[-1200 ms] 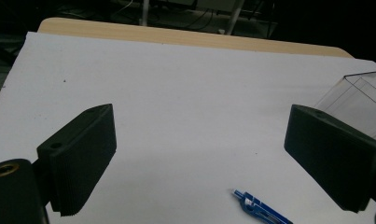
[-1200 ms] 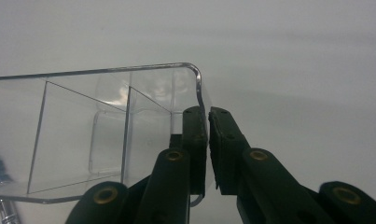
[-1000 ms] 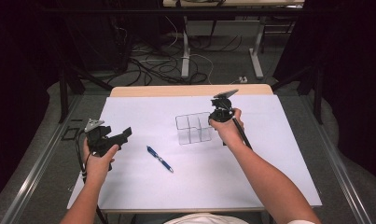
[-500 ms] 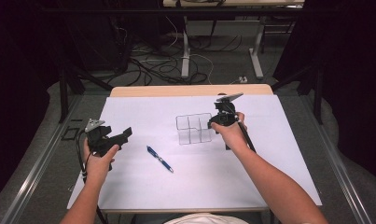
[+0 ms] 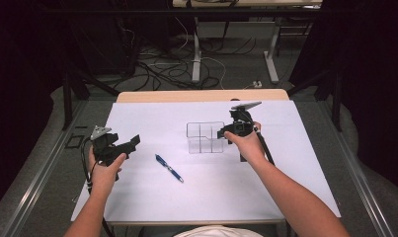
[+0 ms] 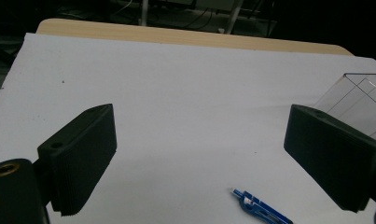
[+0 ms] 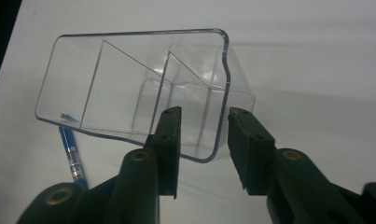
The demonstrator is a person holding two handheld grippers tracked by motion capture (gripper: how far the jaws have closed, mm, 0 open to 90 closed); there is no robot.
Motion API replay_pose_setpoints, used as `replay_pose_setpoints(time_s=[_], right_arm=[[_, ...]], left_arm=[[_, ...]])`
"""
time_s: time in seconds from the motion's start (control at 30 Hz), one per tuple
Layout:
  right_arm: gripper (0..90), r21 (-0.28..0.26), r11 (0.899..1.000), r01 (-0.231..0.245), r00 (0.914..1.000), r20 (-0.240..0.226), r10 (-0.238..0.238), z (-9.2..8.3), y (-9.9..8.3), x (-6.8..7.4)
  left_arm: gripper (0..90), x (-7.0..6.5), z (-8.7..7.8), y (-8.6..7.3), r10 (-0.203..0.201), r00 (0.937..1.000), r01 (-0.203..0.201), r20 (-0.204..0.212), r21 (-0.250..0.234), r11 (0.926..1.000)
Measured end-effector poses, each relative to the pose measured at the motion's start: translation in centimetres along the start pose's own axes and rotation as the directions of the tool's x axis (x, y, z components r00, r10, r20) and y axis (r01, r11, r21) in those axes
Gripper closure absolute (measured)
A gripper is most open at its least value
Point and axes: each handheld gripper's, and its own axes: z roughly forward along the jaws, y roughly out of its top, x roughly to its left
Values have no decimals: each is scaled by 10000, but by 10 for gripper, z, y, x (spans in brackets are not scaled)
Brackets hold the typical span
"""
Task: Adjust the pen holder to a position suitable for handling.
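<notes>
— While the right hand-held gripper point(image 7: 202, 140) straddles that clear box, is it actually pinching anything?

— Not that I can see. Its jaws have just been opening, and in the right gripper view the near wall of the clear organiser point(image 7: 129, 88) stands between them with a gap on both sides, so the pads are let go of it. One jaw sits inside the box, the other outside its curved rim.

— What does the box look like?

— Transparent plastic, rounded corners, thin inner walls that split it into several compartments. The compartments look bare. In the high view the clear organiser point(image 5: 205, 137) stands on the white sheet near the middle of the desk point(image 5: 201, 95), with the right hand-held gripper point(image 5: 225, 132) at its right edge.

— And the other hand?

— The left hand-held gripper point(image 5: 132, 141) is held near the left edge of the sheet, well apart from the box. Its own view shows the left hand-held gripper point(image 6: 199, 158) spread wide, nothing between the ribbed black pads, just white paper beyond.

— Anything else lying around?

— A blue pen point(image 5: 169, 168) lies flat on the sheet between the two hands, slanted, nearer the person than the box and not touching it. The left gripper view catches the blue pen point(image 6: 260, 209) at the bottom edge; through the box's clear wall in the right gripper view the blue pen point(image 7: 73, 156) shows just beside its far corner.
</notes>
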Motion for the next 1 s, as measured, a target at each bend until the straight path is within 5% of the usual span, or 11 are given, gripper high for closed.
replay_pose_setpoints(time_s=[0.3,0.6,0.77,0.9,0.93,0.97,1.0], right_arm=[[455,-578,9906,1239,9921,-101,-1246,-8,-10,7],[329,-988,9759,1947,9806,-46,-1961,-17,-20,5],[255,-1229,9607,2489,9682,64,-2501,-23,-25,2],[172,-1516,9337,3243,9454,196,-3252,-29,-30,2],[172,-1516,9337,3243,9454,196,-3252,-29,-30,2],[160,-1642,9181,3608,9321,310,-3607,-30,-32,3],[160,-1642,9181,3608,9321,310,-3607,-30,-32,3]], left_arm=[[90,-1,0,0,54,10000,-54,-3,18,10000],[91,-1,-1,0,65,10000,-65,1,18,10000],[91,-2,-1,0,70,10000,-70,33,2,10000],[91,-3,-1,-1,75,10000,-75,33,21,10000],[91,-3,-1,-1,67,10000,-67,37,17,10000],[91,-3,-1,-1,63,10000,-63,45,19,10000],[91,-3,-1,-1,61,10000,-61,50,27,10000]])
